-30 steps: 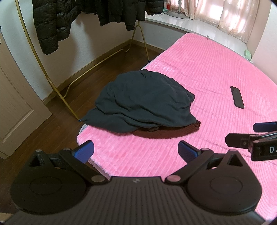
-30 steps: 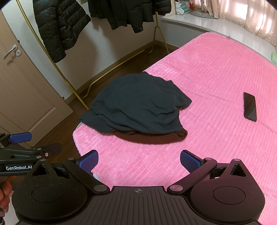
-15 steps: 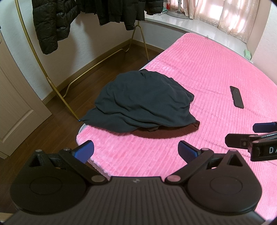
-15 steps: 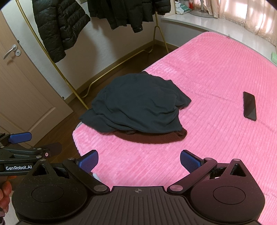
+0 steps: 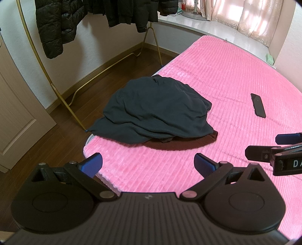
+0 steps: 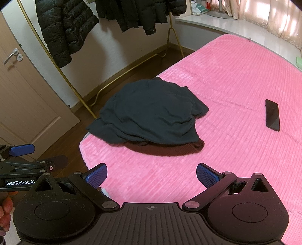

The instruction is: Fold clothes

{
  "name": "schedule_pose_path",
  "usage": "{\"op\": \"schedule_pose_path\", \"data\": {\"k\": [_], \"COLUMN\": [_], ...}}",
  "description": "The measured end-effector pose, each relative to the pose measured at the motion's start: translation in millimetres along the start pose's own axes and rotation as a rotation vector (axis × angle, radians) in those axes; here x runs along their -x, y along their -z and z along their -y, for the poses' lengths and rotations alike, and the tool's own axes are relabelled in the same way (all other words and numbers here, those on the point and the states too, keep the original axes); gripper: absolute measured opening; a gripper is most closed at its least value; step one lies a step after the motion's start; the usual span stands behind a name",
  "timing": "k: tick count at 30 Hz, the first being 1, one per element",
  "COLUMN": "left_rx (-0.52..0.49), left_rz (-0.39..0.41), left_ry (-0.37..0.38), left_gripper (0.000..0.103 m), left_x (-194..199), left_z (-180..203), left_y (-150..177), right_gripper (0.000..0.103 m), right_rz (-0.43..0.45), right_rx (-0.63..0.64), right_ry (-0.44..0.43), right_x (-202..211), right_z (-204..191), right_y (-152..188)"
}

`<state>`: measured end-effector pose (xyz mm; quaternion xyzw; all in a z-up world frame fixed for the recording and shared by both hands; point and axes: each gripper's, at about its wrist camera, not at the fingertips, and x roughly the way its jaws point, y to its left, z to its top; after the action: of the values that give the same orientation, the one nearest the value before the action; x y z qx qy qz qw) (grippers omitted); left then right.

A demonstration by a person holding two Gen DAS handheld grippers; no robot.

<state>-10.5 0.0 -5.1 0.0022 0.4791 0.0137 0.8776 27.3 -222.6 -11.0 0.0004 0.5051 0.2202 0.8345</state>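
Note:
A crumpled dark teal garment (image 5: 154, 109) (image 6: 151, 113) lies heaped near the left corner of the pink bed (image 5: 217, 79) (image 6: 236, 75). Under it a dark maroon knitted garment (image 5: 181, 144) (image 6: 169, 149) sticks out along the near side. My left gripper (image 5: 148, 164) is open and holds nothing, hovering above the bed's near edge, short of the heap. My right gripper (image 6: 152, 175) is open too, level with it and just to its right. Each gripper shows at the edge of the other's view.
A black phone (image 5: 258, 107) (image 6: 272, 117) lies on the bed to the right of the heap. A gold clothes rack (image 5: 62, 98) with black jackets (image 6: 64, 30) stands on the wooden floor at left. A door (image 6: 22, 94) is further left. A windowsill with curtains (image 5: 245, 17) runs behind.

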Motion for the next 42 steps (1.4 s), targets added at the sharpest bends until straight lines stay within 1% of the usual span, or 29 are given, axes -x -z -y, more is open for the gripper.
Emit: {"op": "schedule_pose_path", "data": {"k": [7,15,22,25,27,30,32,35,37,39,42], "left_rx": [0.001,0.020,0.056,0.042,-0.005,-0.081,-0.128,-0.234,-0.313,-0.394,-0.565], "left_rz": [-0.007,-0.023,-0.030,-0.021,-0.004,0.010,0.014,0.032,0.037,0.021,0.010], "left_ry": [-0.004,-0.024,-0.053,-0.054,-0.080,-0.146,-0.169,-0.197,-0.195,-0.161,-0.112], "left_gripper": [0.102,0.102,0.102,0.102,0.102,0.102,0.102,0.102,0.102,0.102,0.102], "left_x": [-2.2,-7.4,-11.0,-11.7,-13.0,-19.7,-29.0,-54.1,-80.2,-110.6,-165.7], "left_z": [1.4,10.7,26.2,34.3,38.9,37.5,31.3,19.9,10.9,2.7,-6.4], "left_y": [-1.0,-3.1,-5.1,-5.1,-4.2,-0.5,2.4,4.2,3.6,2.1,-0.1], "right_gripper": [0.103,0.103,0.103,0.103,0.103,0.103,0.103,0.103,0.103,0.103,0.102], "right_rz": [-0.007,-0.031,-0.049,-0.079,-0.094,-0.106,-0.111,-0.088,-0.074,-0.085,-0.087], "right_rx": [-0.002,-0.001,0.033,0.086,0.133,0.211,0.255,0.295,0.325,0.343,0.384], "right_ry": [-0.004,-0.021,-0.044,-0.059,-0.063,-0.065,-0.089,-0.122,-0.133,-0.143,-0.124], "right_x": [-2.1,-8.2,-11.0,-15.4,-21.3,-33.7,-43.9,-60.8,-74.9,-97.2,-132.6], "right_z": [1.4,15.2,37.5,47.2,53.8,61.5,64.3,64.3,62.6,58.9,50.4], "right_y": [-1.5,-4.4,-11.5,-12.1,-11.8,-12.1,-14.2,-21.7,-27.2,-33.5,-41.9]}}
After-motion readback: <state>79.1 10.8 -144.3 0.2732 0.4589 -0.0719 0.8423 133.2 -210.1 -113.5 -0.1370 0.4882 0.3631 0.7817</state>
